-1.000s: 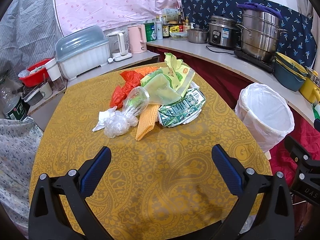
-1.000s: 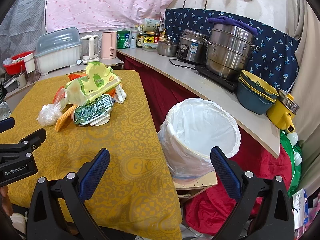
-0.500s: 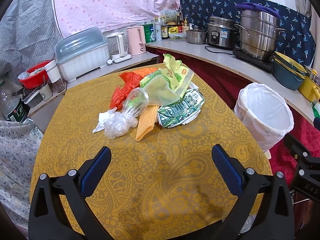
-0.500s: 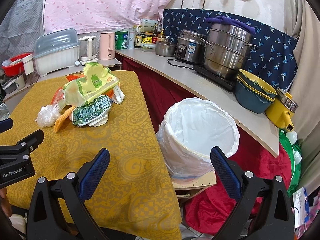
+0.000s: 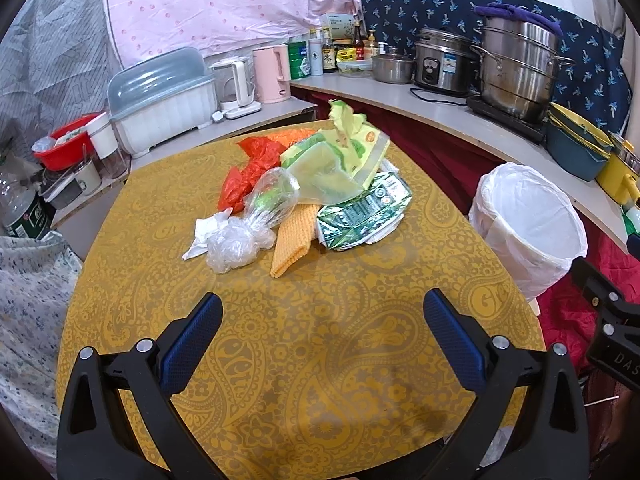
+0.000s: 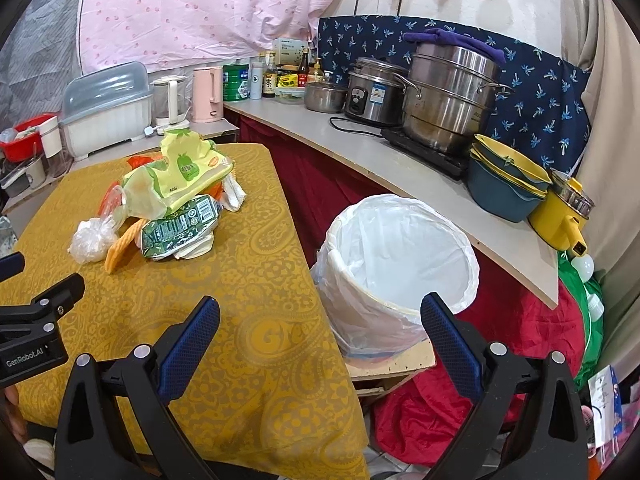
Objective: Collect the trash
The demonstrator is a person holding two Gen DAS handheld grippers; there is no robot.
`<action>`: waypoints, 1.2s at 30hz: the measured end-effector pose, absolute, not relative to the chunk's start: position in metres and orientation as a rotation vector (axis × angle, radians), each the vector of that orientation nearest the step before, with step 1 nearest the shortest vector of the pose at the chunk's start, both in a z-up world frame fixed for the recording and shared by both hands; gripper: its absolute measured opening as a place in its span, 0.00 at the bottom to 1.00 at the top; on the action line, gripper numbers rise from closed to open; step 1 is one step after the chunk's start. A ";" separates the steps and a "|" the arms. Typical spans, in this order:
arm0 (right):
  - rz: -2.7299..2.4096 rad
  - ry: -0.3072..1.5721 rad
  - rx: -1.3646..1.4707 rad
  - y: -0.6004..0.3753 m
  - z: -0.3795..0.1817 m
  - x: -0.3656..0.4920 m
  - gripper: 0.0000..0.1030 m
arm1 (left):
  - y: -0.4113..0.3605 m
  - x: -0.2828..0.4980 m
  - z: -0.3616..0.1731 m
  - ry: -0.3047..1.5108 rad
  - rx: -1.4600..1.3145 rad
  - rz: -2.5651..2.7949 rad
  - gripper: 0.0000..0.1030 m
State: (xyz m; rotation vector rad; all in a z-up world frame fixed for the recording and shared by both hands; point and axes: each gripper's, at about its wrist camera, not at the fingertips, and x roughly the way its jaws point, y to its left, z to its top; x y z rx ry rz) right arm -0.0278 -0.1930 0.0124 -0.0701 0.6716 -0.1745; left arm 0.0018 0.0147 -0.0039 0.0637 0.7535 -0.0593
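Observation:
A trash pile lies mid-table on the yellow paisley cloth (image 5: 320,360): a clear crumpled bag (image 5: 240,236), a red bag (image 5: 244,176), a yellow-green wrapper (image 5: 344,152), a green foil packet (image 5: 360,212) and an orange waffle piece (image 5: 292,240). The pile also shows in the right wrist view (image 6: 176,200). A bin with a white liner (image 6: 400,256) stands beside the table's right edge, also in the left wrist view (image 5: 528,220). My left gripper (image 5: 320,340) is open and empty, short of the pile. My right gripper (image 6: 320,340) is open and empty over the table's right edge, near the bin.
A counter along the right carries steel pots (image 6: 448,92), a rice cooker (image 6: 372,92), stacked bowls (image 6: 508,184) and a yellow pot (image 6: 564,216). A dish rack (image 5: 160,100), kettles (image 5: 272,74) and bottles stand behind the table. Red cloth (image 6: 460,400) lies under the counter.
Both views have shifted only slightly; the trash pile and bin have not moved. Both grippers stay open.

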 end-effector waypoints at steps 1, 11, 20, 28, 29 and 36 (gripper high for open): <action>-0.176 0.673 -0.066 -0.192 0.012 -0.027 0.93 | 0.016 0.003 -0.004 0.755 0.061 -0.062 0.93; -0.211 0.675 -0.010 -0.187 0.006 -0.008 0.93 | 0.043 0.020 -0.013 0.764 0.028 -0.078 0.93; -0.132 0.673 -0.026 -0.145 -0.001 0.034 0.93 | 0.087 0.044 -0.027 0.783 -0.018 -0.050 0.93; -0.037 0.676 -0.033 -0.095 -0.013 0.083 0.90 | 0.127 0.066 -0.040 0.799 -0.048 -0.007 0.93; -0.027 0.679 -0.035 -0.088 -0.015 0.091 0.89 | 0.132 0.069 -0.042 0.805 -0.056 -0.006 0.93; 0.018 0.697 -0.033 -0.053 -0.028 0.136 0.76 | 0.157 0.093 -0.051 0.823 -0.087 0.003 0.93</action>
